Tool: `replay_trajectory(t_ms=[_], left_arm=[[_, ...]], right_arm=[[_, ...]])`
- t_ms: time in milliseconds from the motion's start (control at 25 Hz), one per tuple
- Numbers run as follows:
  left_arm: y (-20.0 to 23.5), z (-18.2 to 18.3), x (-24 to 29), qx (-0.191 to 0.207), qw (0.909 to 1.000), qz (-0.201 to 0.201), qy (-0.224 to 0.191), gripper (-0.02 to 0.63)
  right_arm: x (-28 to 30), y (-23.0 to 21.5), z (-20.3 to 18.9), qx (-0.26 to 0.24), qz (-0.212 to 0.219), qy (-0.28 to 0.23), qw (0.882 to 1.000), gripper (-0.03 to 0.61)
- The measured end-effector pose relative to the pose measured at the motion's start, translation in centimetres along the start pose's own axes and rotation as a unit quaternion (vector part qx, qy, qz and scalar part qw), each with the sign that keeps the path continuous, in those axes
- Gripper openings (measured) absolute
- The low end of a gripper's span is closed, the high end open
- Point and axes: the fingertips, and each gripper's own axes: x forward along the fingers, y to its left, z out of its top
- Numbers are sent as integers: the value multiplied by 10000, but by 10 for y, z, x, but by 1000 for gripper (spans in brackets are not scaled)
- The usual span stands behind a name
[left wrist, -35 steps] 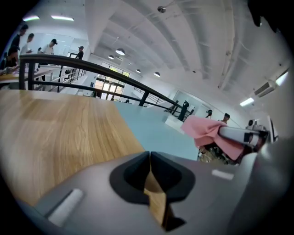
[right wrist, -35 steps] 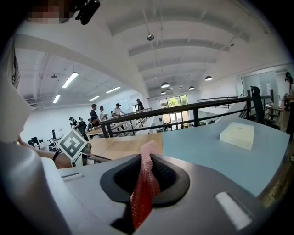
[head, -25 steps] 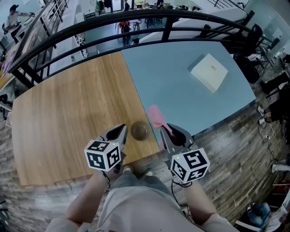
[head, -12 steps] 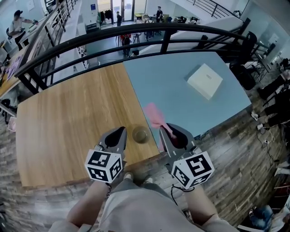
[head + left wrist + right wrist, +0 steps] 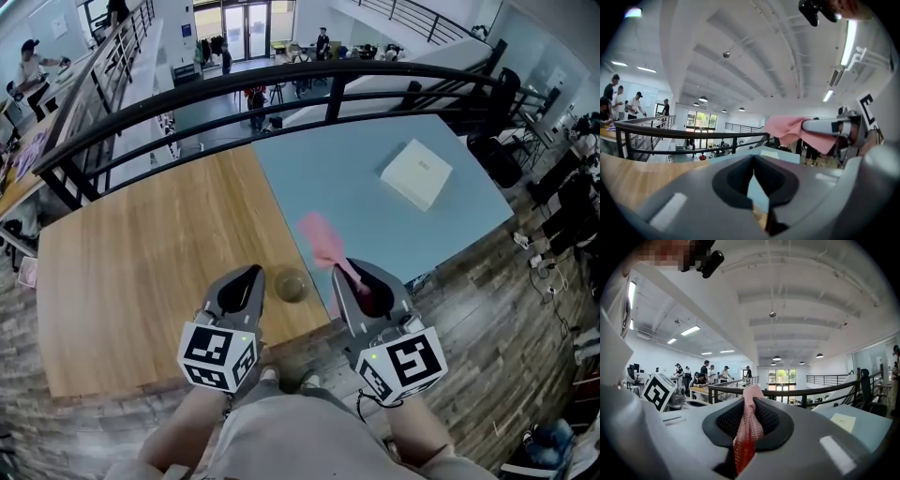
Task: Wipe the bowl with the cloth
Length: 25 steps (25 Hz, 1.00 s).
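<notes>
Right tongs (image 5: 339, 274) pinch the pink cloth (image 5: 321, 239), which you hold clear of the bowl (image 5: 291, 285). The small bowl sits on the wooden desk (image 5: 141, 253) between your tongs. Left tongs (image 5: 255, 274) are pressed together, empty. Bowl already wiped or still to wipe — pictures don't settle it.

One bowl (image 5: 291, 285), one cloth (image 5: 322, 240), one white box (image 5: 416, 174), two grippers (image 5: 247, 279) (image 5: 347, 277).

Bright ceiling lights (image 5: 847, 42); soft shadows; fisheye warp, black corners.
</notes>
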Motion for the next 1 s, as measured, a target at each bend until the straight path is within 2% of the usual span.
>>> replay_trajectory(t_ms=[240,520,1000], left_arm=[[-13,13,-14,102,9997,6,-210,2],[-13,27,-24,289,9984,135,-459,3],[-17,23,-30,248,9985,28,-484,2]], right_arm=[[-19,6,15,-5,35,-204,9998,43],[-28,14,26,-520,-69,-342,9980,43],[-29,12,8,-242,-122,-339,9991,43]])
